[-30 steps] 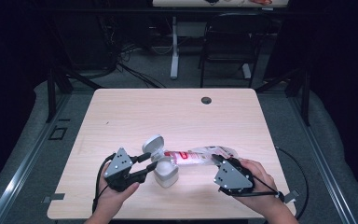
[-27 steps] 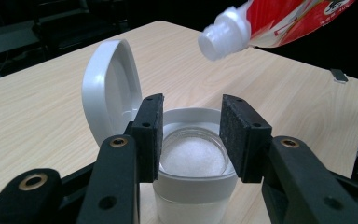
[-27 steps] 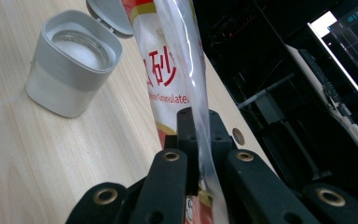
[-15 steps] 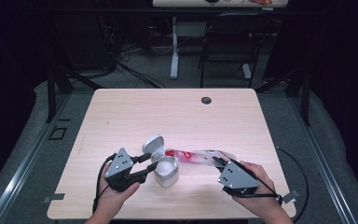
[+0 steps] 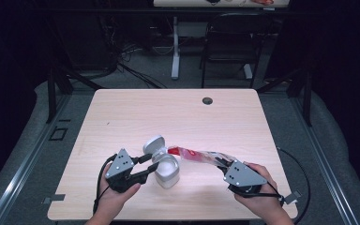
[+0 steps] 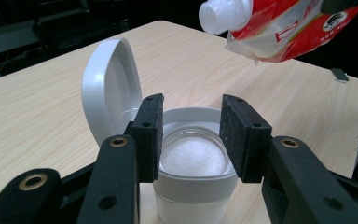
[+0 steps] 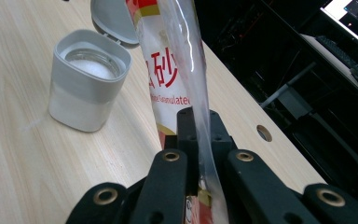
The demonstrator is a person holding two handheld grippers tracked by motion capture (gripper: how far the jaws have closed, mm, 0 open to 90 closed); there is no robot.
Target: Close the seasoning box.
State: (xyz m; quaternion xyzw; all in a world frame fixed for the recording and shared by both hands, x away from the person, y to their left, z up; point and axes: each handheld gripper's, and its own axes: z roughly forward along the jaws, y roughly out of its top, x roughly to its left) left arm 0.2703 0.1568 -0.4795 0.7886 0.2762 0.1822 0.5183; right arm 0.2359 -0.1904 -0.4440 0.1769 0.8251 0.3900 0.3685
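A white jar (image 5: 168, 169) (image 6: 193, 186) (image 7: 86, 88) stands near the table's front edge. Its hinged lid (image 5: 153, 144) (image 6: 105, 88) is flipped open, and white granules fill it. My left gripper (image 5: 153, 161) (image 6: 191, 140) is shut on the jar, one pad on each side of its rim. My right gripper (image 5: 222, 163) (image 7: 199, 121) is shut on the flat end of a red-and-clear pouch (image 5: 199, 156) (image 7: 168, 70) (image 6: 289, 28). The pouch stretches leftward, and its white spout (image 6: 221, 14) hangs just above and beyond the jar's mouth.
The wooden table (image 5: 168, 112) has a dark cable hole (image 5: 207, 101) at its far right. Behind it stand a black chair (image 5: 229, 47) and a white desk leg (image 5: 175, 51), with cables on the floor. A cable trails from each gripper.
My right gripper has drifted slightly to the right with the pouch, which now lies stretched out flatter. The left gripper and the jar have stayed put.
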